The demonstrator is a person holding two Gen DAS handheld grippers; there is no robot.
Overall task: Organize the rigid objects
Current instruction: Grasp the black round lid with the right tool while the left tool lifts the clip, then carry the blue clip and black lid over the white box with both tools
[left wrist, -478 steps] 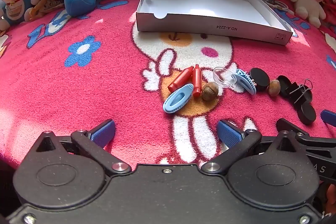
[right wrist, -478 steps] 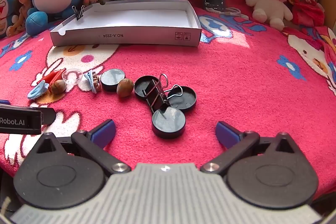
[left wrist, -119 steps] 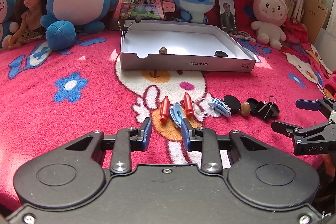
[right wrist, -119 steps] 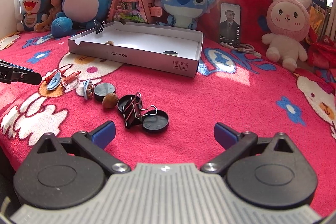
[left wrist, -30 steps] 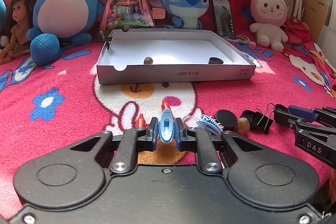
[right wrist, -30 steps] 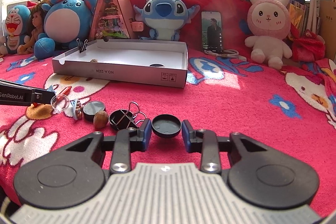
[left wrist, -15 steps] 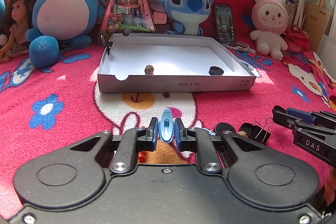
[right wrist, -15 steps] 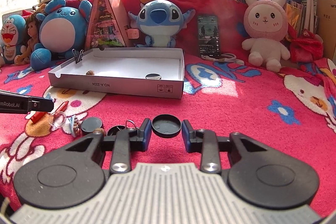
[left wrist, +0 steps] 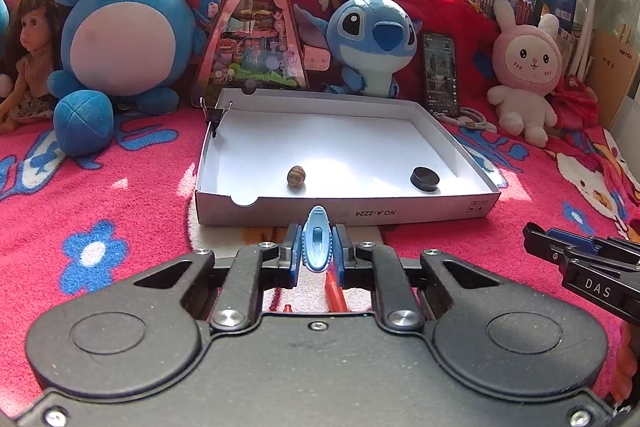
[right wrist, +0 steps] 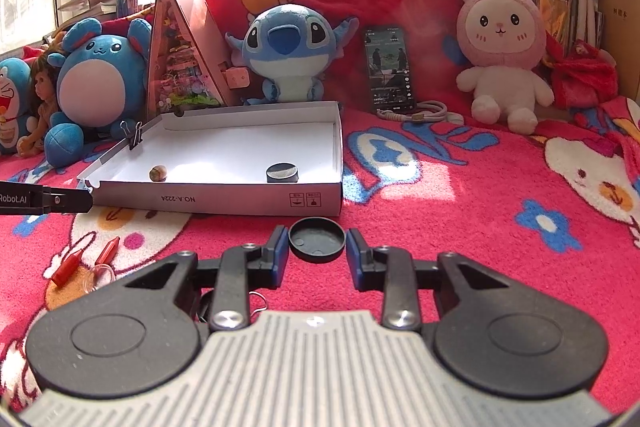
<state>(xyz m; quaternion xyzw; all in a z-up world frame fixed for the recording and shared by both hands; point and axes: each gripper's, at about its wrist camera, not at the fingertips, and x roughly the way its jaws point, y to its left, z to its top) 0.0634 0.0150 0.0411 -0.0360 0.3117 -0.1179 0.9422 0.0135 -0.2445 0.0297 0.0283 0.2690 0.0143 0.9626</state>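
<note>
Fingers pinched on a blue clip [left wrist: 317, 245] in the left gripper [left wrist: 316, 255] and a black cap [right wrist: 317, 239] in the right gripper [right wrist: 317, 247] hover before the white box [left wrist: 400, 213], where both should clear its wall before letting go.

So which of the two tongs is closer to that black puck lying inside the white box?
Right, probably. The right tongs, holding a black cap, sit just before the box wall nearest the puck. The left tongs, gripping a blue clip, face the nut instead.
</note>
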